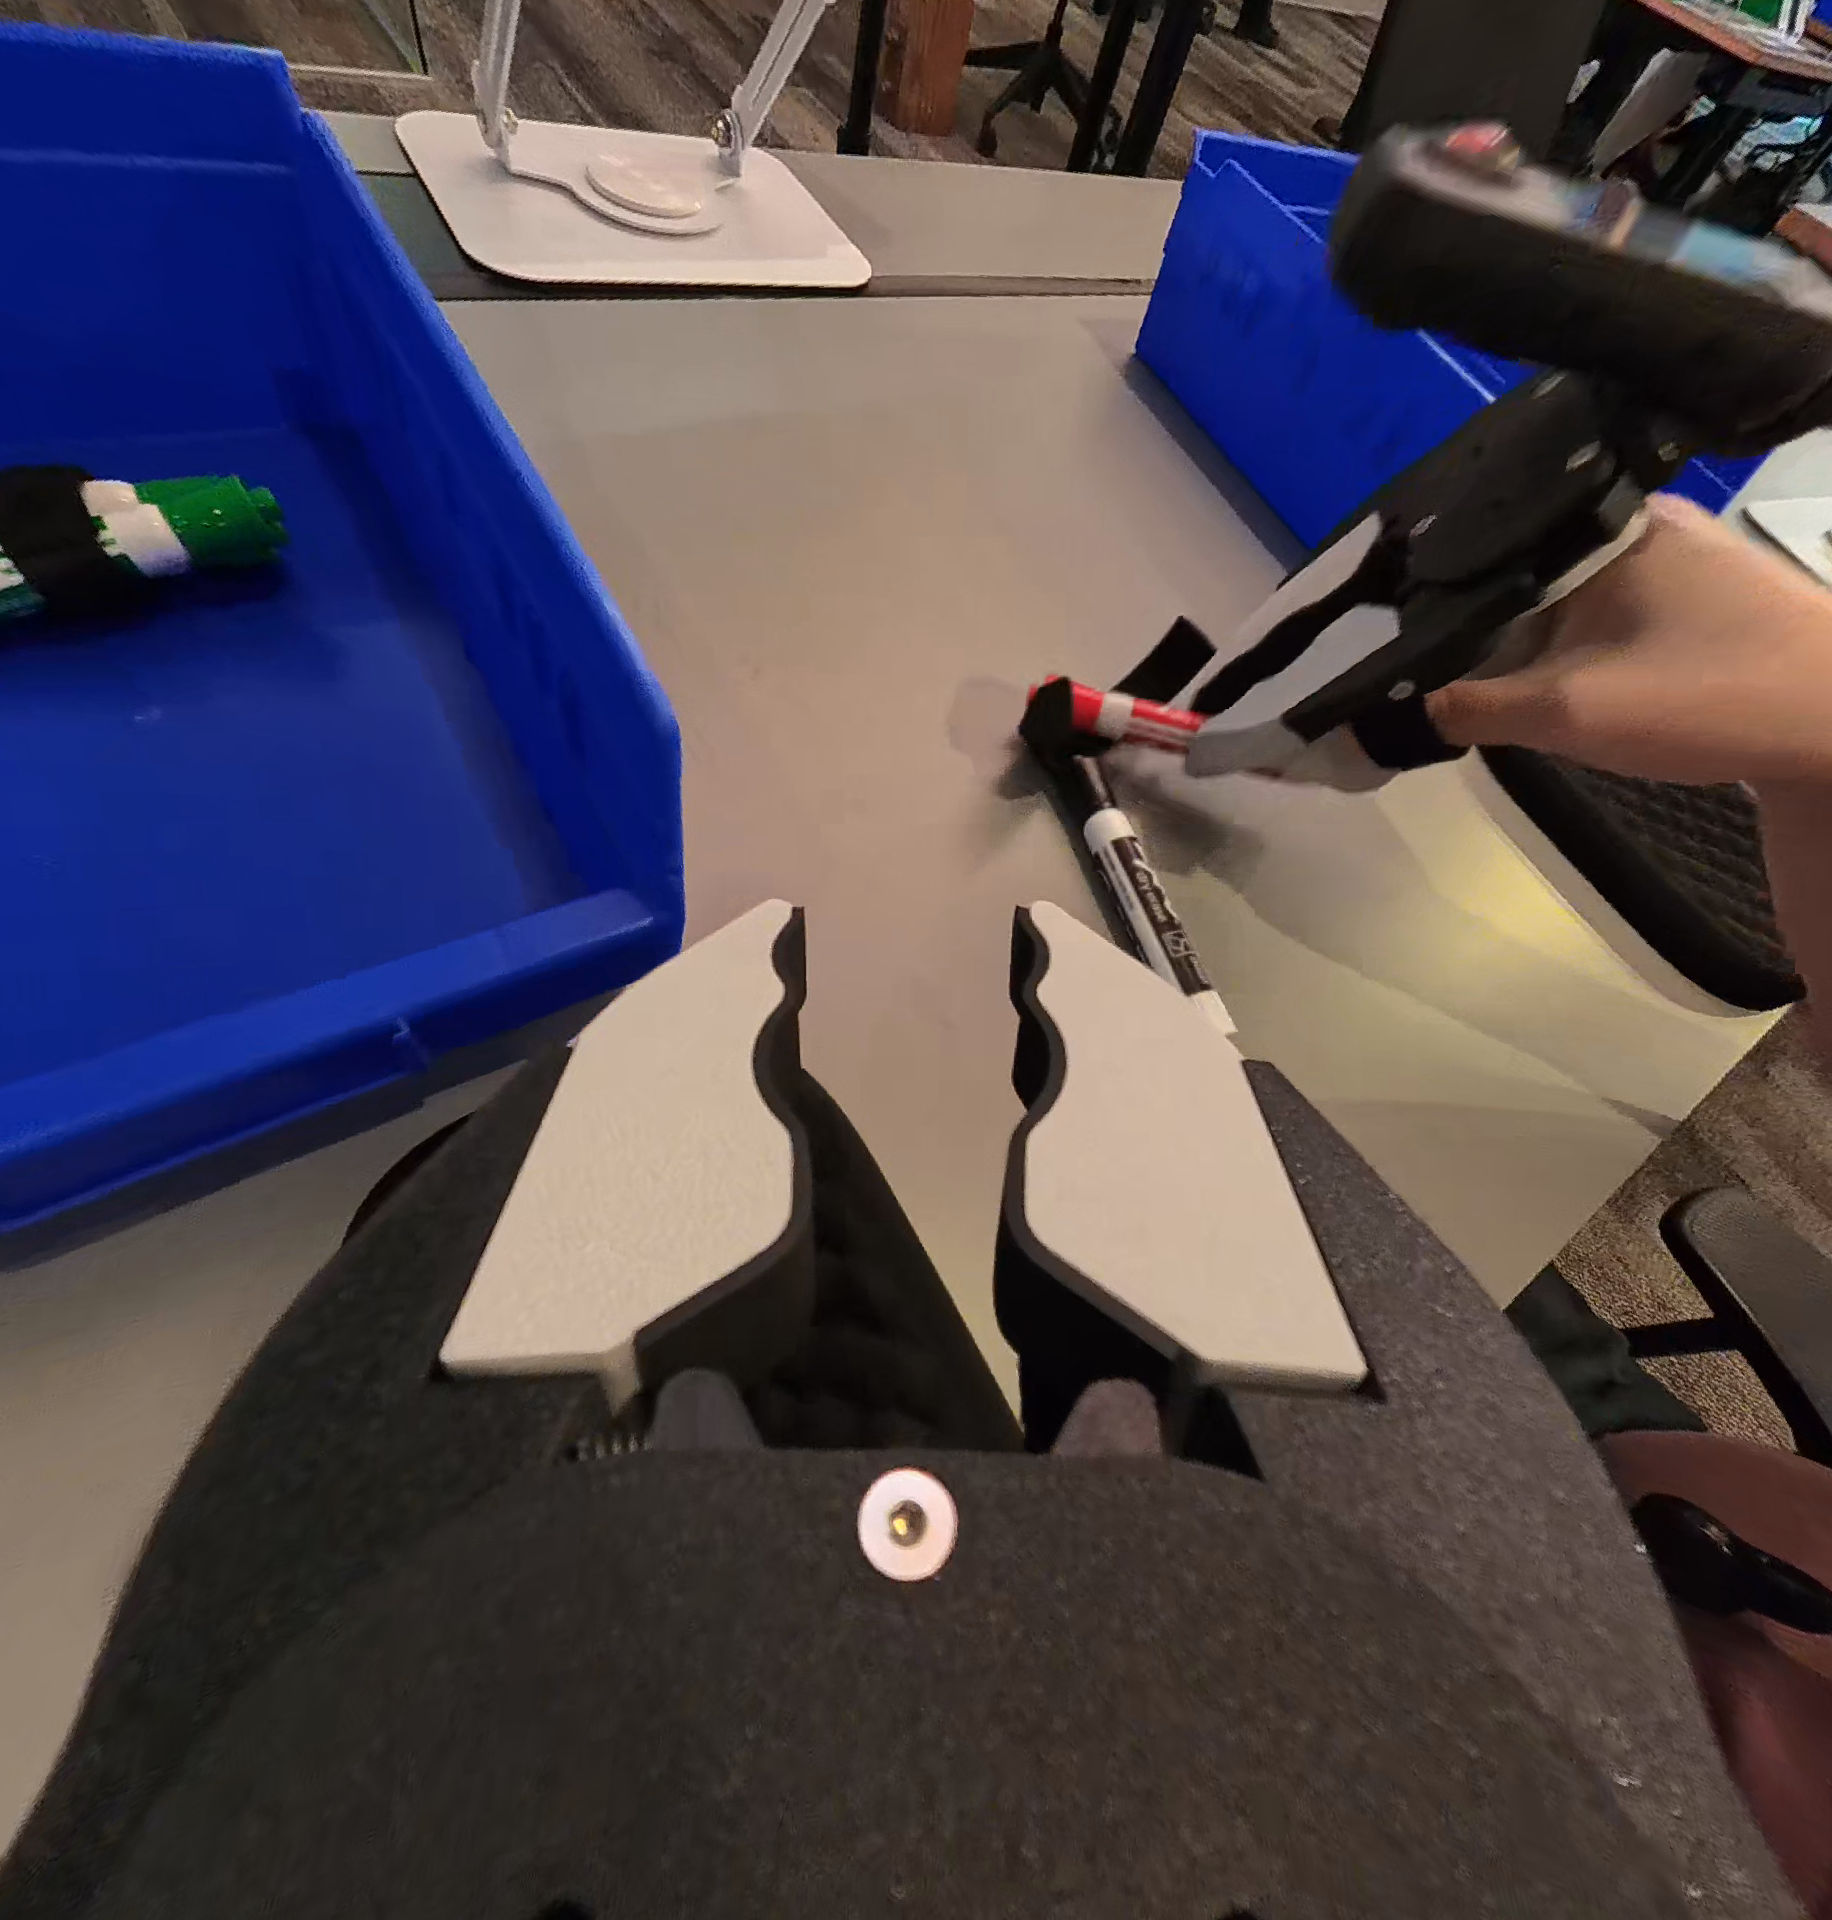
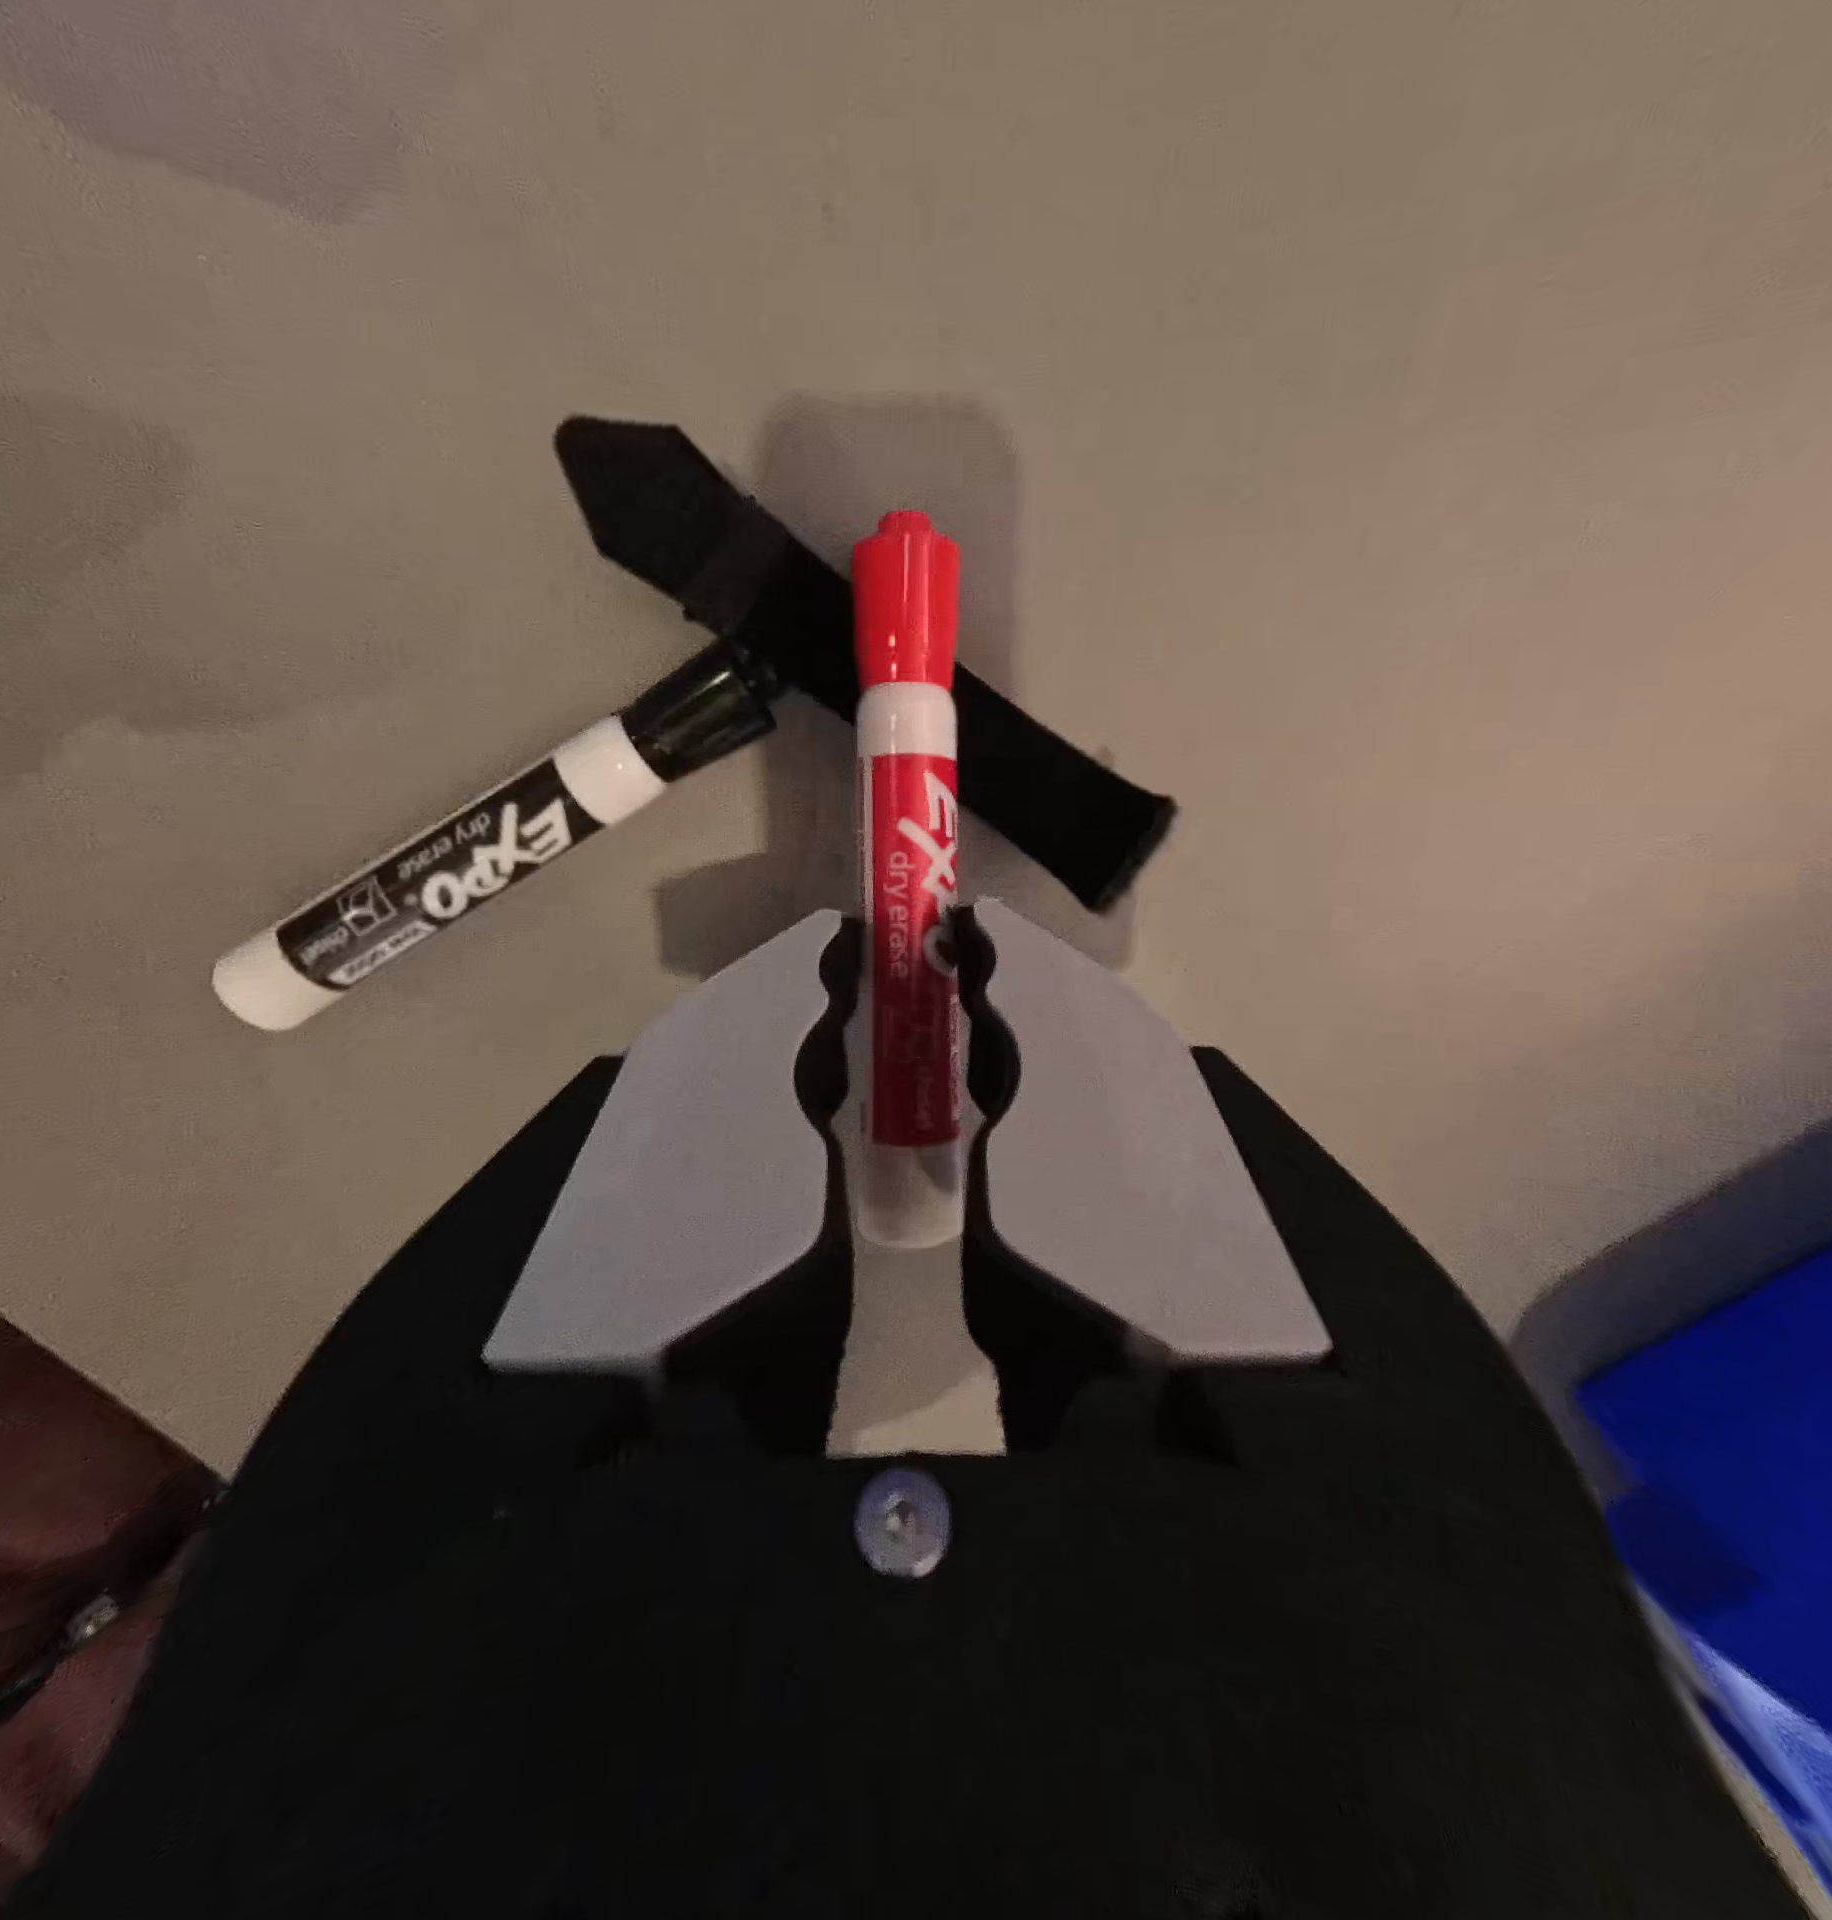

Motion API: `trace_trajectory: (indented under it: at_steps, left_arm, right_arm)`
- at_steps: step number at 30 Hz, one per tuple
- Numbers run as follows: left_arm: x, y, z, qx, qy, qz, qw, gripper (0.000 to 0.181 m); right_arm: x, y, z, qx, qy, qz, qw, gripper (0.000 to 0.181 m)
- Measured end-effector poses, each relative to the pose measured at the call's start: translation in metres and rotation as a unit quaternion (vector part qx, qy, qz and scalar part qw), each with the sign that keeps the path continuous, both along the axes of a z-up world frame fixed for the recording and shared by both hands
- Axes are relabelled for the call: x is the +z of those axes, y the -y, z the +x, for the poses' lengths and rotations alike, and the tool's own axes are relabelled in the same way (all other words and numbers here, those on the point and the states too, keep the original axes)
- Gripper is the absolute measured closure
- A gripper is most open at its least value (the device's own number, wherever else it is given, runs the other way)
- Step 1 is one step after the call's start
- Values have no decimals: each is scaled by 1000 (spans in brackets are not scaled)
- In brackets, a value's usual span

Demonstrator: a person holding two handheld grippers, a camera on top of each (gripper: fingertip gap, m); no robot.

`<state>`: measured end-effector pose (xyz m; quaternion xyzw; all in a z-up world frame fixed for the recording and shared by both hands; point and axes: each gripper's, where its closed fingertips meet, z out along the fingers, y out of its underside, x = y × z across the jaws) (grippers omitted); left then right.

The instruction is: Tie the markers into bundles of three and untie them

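**Markers half gathered: one bundle done, the next barely begun**

Markers first: your right gripper [image 2: 907, 920] has its jaws closed on the barrel of the red-capped dry-erase marker [image 2: 907, 727], cap pointing away and crossing over the flat black fabric strap [image 2: 1037, 790] on the table. The black-capped white-barrelled marker [image 2: 496, 847] lies loose just to the left, its cap near the strap. Your left gripper [image 1: 907, 925] hangs with jaws parted and nothing between them, above bare table.

As progress goes, one bundle of green-capped markers bound by a black strap [image 1: 112, 540] already rests in the large blue plastic bin [image 1: 538, 499]. The new bundle is not yet tied; I see only two loose markers, no third.

Around you: a smooth grey tabletop [image 1: 839, 499], a second blue bin [image 1: 1296, 416] at the far right, a white lamp base [image 1: 631, 208], and office chairs beyond.
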<state>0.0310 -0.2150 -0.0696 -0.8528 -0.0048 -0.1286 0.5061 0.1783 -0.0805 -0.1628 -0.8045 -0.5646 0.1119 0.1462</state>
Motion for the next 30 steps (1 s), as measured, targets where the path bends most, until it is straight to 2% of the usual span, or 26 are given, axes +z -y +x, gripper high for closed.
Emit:
trace_trajectory:
  at_steps: [2,5,8,9,10,11,13,15,18,20,21,24,26,28,30]
  left_arm:
    - [-1,2,-4,2,-2,-1,1000,144]
    - [-2,5,-11,7,-3,-3,1000,144]
    - [-3,9,-18,15,-6,-4,1000,144]
    - [-3,10,-20,19,-7,-6,1000,144]
    - [-4,11,-23,23,-9,-8,1000,144]
    - [-5,11,-25,27,-10,-11,1000,144]
    - [-6,11,-27,34,-13,-17,999,144]
    - [-6,10,-28,38,-20,-24,999,144]
    - [-5,7,-26,43,-32,-31,998,144]
    - [-2,2,-23,41,-35,-30,998,145]
    - [0,0,-21,39,-35,-29,998,145]
    - [2,-5,-14,31,-42,-32,998,145]
    - [4,-6,-10,26,-47,-30,998,145]
    - [4,-7,-7,23,-42,-26,999,145]
    - [4,-11,-4,20,-31,-19,999,145]
  right_arm:
    - [26,-8,9,6,-20,23,1000,161]
    - [98,-36,34,31,-87,80,992,162]
    - [182,-108,84,48,-163,187,968,161]
    - [195,-130,101,65,-178,194,962,162]
    - [192,-149,118,81,-176,169,966,162]
    - [177,-166,137,95,-150,132,975,161]
    - [130,-199,175,118,-73,85,987,161]
    - [82,-215,202,129,3,32,991,161]
    - [29,-231,219,168,88,30,981,161]
    - [9,-239,218,170,106,32,979,161]
    - [6,-252,217,160,113,64,978,159]
    - [29,-271,208,127,89,139,978,155]
    - [75,-265,189,114,14,194,974,157]
    - [128,-224,152,89,-111,187,972,173]
    - [162,-148,101,79,-252,101,959,171]
